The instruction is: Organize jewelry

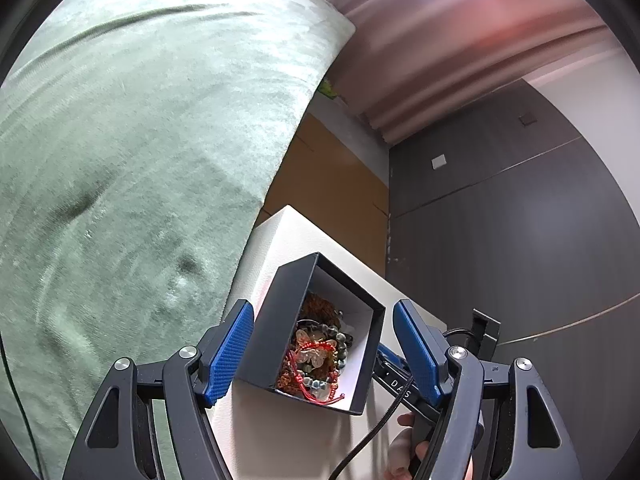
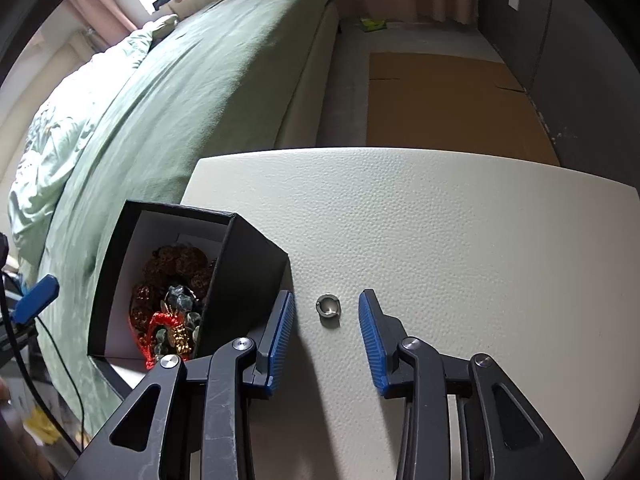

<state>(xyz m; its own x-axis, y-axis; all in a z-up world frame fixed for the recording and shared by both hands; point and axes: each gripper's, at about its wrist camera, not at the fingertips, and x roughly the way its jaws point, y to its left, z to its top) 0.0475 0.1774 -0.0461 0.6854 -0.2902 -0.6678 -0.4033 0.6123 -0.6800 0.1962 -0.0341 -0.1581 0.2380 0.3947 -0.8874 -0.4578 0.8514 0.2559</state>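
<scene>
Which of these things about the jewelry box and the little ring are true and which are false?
1. The silver ring lies on the white table between the open right gripper fingers. True.
2. The black box is empty. False: it holds beads and red-corded jewelry.
3. The left gripper is shut tight on the box. False: its fingers sit open on either side.
4. A green bed stands beside the table. True.
5. The ring is inside the box. False: it lies outside, on the table.

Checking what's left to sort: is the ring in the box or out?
Out: the ring lies on the white tabletop, beside the black box.
</scene>
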